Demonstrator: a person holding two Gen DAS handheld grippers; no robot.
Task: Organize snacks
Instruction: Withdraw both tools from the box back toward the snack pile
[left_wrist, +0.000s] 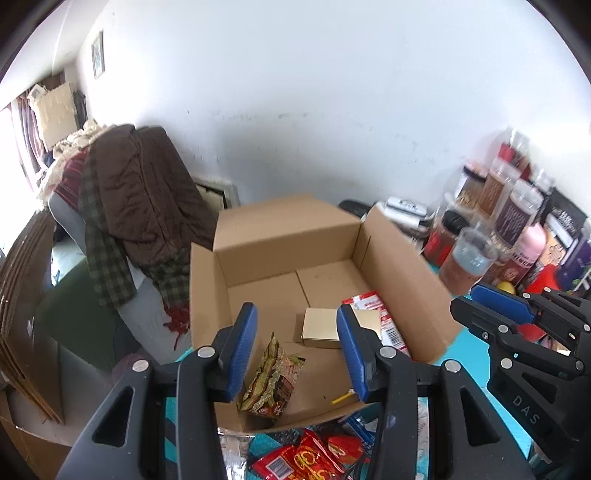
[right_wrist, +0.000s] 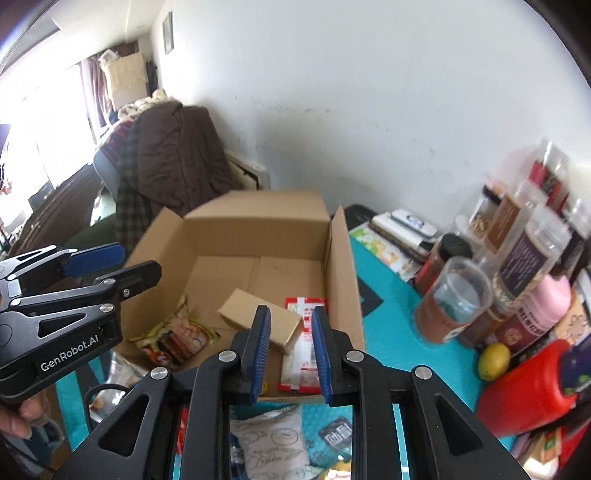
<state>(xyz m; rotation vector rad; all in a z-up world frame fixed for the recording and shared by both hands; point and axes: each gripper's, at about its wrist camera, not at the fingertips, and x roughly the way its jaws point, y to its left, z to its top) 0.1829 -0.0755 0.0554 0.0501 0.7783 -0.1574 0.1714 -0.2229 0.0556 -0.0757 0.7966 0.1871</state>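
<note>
Left wrist view, fingers: left gripper (left_wrist: 297, 354) stands with its jaws parted and nothing between the blue pads; it hangs above the near edge of the cardboard box (left_wrist: 284, 236).
Right wrist view, fingers: right gripper (right_wrist: 290, 356) has a narrower gap, also empty, over the box's near right corner.
Inside the box: a crinkled foil snack packet (right_wrist: 173, 341) lies at the near left, a small tan carton (right_wrist: 258, 319) in the middle, a red-and-white flat pack (right_wrist: 304, 345) against the right wall.
Waiting snacks: red packets (left_wrist: 306, 458) and a pale printed pouch (right_wrist: 271, 448) lie on the teal table (right_wrist: 391, 314) just in front of the box.
Handling, judged: pouches look light, soft and slick, contents likely crushable; pinch a sealed edge or corner, not the belly.
Carton: stiff; take it across its short sides.
Beyond: jars (right_wrist: 452, 299), a pink bottle (right_wrist: 550, 299) and a lemon (right_wrist: 493, 360) crowd the right.
</note>
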